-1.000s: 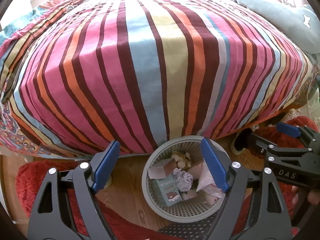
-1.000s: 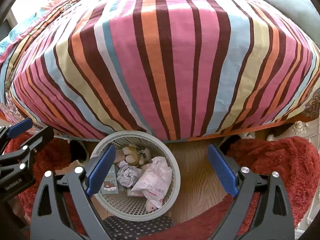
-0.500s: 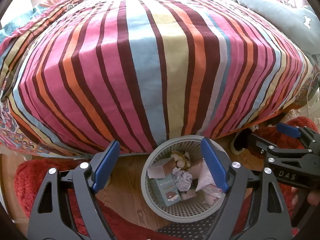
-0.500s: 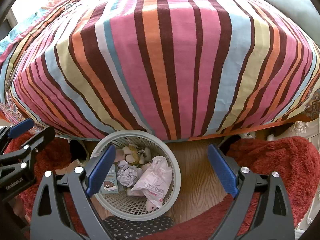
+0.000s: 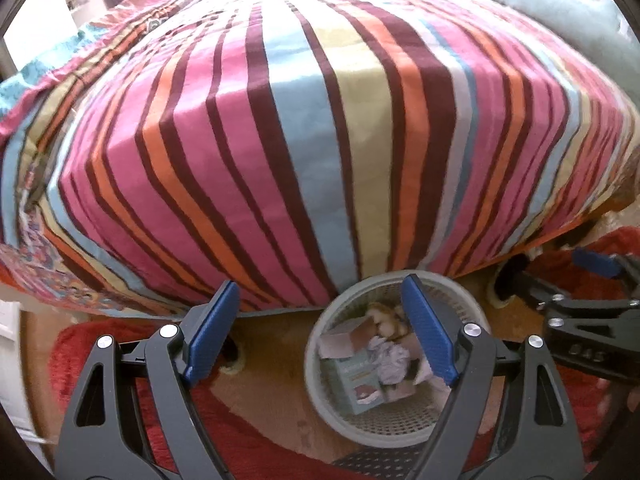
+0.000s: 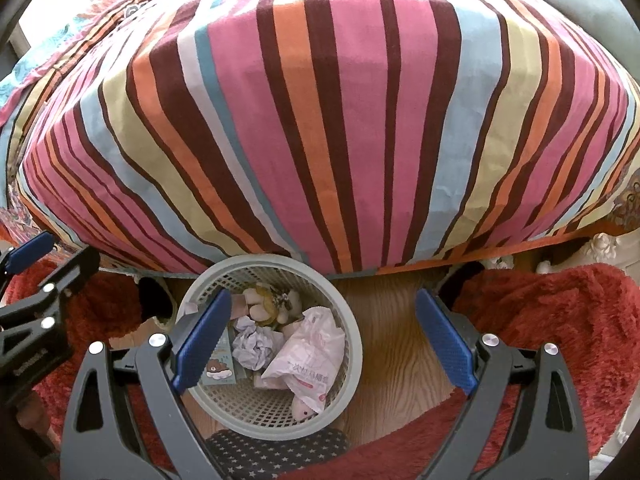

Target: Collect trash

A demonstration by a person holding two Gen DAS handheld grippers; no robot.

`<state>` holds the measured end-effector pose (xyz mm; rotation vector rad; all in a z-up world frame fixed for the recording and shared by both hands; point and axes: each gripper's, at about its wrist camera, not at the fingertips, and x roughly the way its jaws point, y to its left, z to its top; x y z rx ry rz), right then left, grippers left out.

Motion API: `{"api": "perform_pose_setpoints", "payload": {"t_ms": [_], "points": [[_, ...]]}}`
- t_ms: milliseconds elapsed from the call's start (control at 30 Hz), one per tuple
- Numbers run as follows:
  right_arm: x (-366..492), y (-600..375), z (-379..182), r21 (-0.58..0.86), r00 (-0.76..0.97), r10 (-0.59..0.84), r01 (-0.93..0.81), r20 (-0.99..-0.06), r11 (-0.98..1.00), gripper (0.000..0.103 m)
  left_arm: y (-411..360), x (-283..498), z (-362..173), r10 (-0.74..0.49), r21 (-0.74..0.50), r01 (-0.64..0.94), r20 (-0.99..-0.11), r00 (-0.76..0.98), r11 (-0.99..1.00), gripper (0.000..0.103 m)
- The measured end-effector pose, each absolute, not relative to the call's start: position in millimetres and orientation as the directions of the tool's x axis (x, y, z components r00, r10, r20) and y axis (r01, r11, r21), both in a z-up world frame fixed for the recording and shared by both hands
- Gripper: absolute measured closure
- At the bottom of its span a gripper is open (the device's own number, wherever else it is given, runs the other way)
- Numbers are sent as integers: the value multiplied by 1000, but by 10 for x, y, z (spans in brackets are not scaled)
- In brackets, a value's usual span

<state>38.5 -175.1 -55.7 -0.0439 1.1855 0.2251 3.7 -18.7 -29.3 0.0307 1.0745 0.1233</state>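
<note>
Grey plastic mesh forms the wastebasket [image 6: 352, 344], which is seen on the wooden floor [image 6: 396, 344] at the foot of the striped bed [image 6: 320, 120]. In the right wrist view the basket lies behind the left jaw of the right gripper [image 6: 322, 344], whose jaws are spread with nothing between them. Inside the basket, a teal carton [image 6: 220, 372] is seen just past that jaw, then a crumpled paper ball [image 6: 252, 344], then a pink plastic bag [image 6: 308, 356]. Red shaggy rug [image 6: 560, 320] is seen beyond the right jaw. In the left wrist view the left gripper [image 5: 322, 328] is held with jaws spread and empty; the basket sits behind its right jaw.
</note>
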Motion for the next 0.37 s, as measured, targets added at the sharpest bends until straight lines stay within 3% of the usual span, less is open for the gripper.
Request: {"api": "perform_pose_setpoints", "payload": {"t_ms": [367], "points": [[357, -1730, -578, 83, 360, 151, -197, -921, 977, 14, -49, 70, -410, 52, 6, -113, -908, 416, 994, 22]]}}
